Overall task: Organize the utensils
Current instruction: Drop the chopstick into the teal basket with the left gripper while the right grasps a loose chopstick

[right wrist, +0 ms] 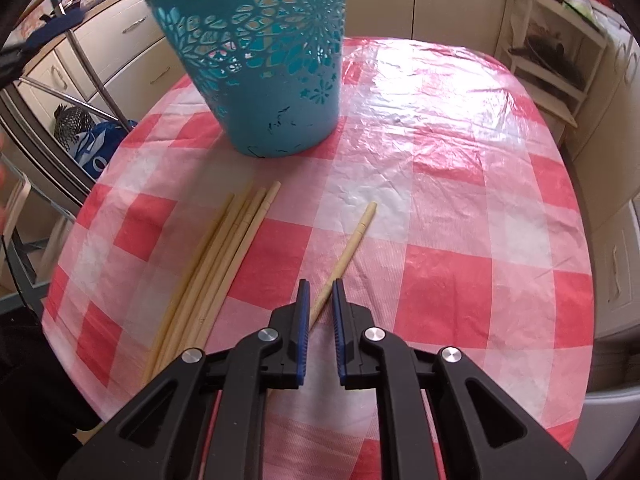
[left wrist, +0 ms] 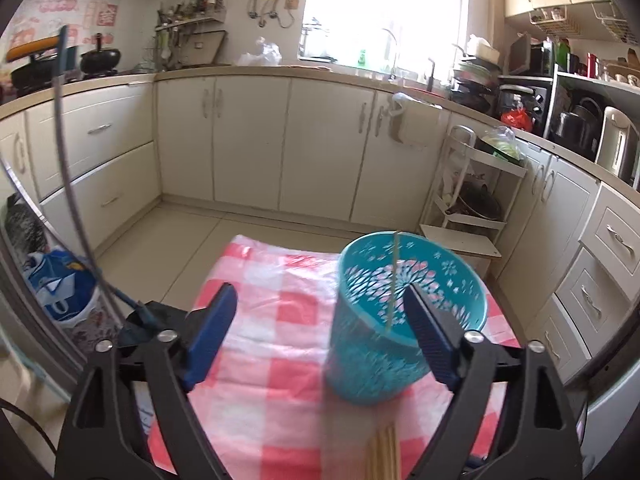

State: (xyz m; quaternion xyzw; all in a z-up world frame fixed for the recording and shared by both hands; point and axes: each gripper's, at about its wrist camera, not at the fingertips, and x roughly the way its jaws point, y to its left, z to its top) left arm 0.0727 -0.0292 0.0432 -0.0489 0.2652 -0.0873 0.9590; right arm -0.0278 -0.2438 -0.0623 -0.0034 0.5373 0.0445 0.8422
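One thin chopstick (left wrist: 394, 280) blurred over teal perforated plastic basket (left wrist: 404, 312), between wide-apart left gripper (left wrist: 320, 332) fingers, untouched. Right gripper (right wrist: 321, 300) clamped on single pale wooden chopstick (right wrist: 352, 240) lying on red-checked tablecloth (right wrist: 460, 200). Bundle of wooden chopsticks (right wrist: 216, 256) beside, still left to sort.

The cloth (right wrist: 440, 200) was checked in red, pink and white. The basket (right wrist: 260, 52) was teal, pierced with flower patterns. The chopsticks (right wrist: 216, 252) were pale yellow. Gripper pads (right wrist: 304, 320) were blue on black.
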